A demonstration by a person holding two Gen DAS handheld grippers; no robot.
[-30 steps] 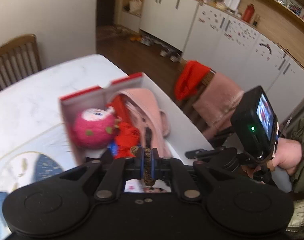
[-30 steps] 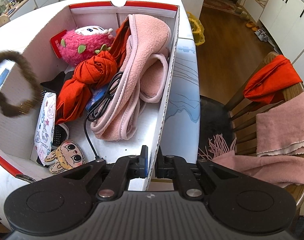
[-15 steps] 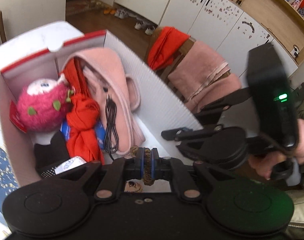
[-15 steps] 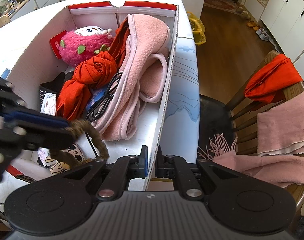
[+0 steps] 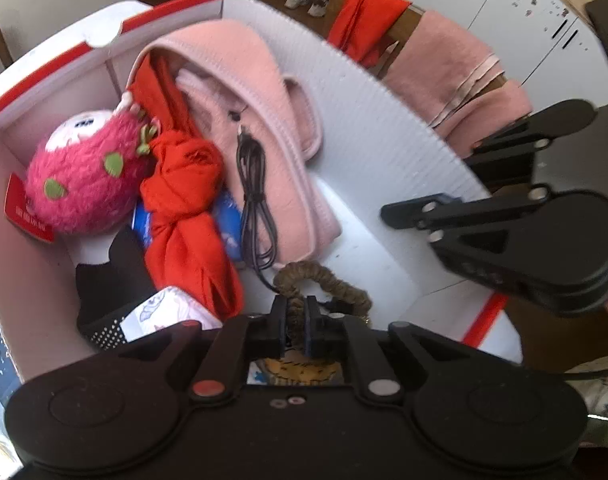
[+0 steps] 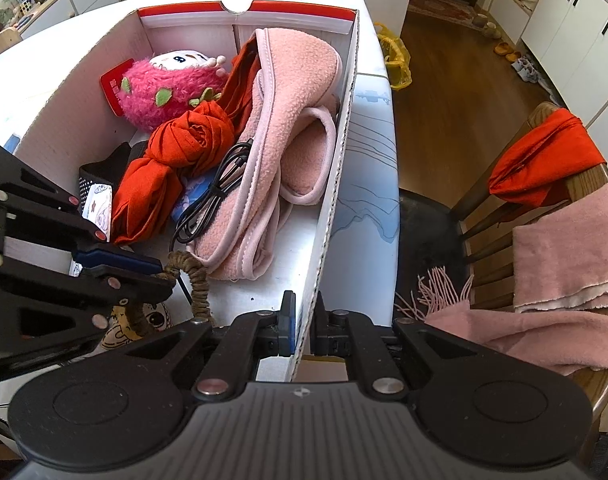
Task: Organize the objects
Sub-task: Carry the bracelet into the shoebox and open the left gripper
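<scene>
Progress: most items already lie in the white box (image 6: 335, 168); the brown scrunchie (image 5: 323, 280) is low over its near end, not yet let go.
Left gripper (image 5: 295, 326): jaws opening, scrunchie between them.
Right gripper (image 6: 302, 330): clamped on the box's right wall.
Scrunchie: brown, ruffled fabric loop, limp.

Box (image 6: 335, 168): white corrugated board, matt; pink garment (image 6: 288, 128): soft fleece cloth. Plush toy (image 5: 84, 176): fuzzy pink pile; cable (image 5: 256, 200): smooth black plastic.
</scene>
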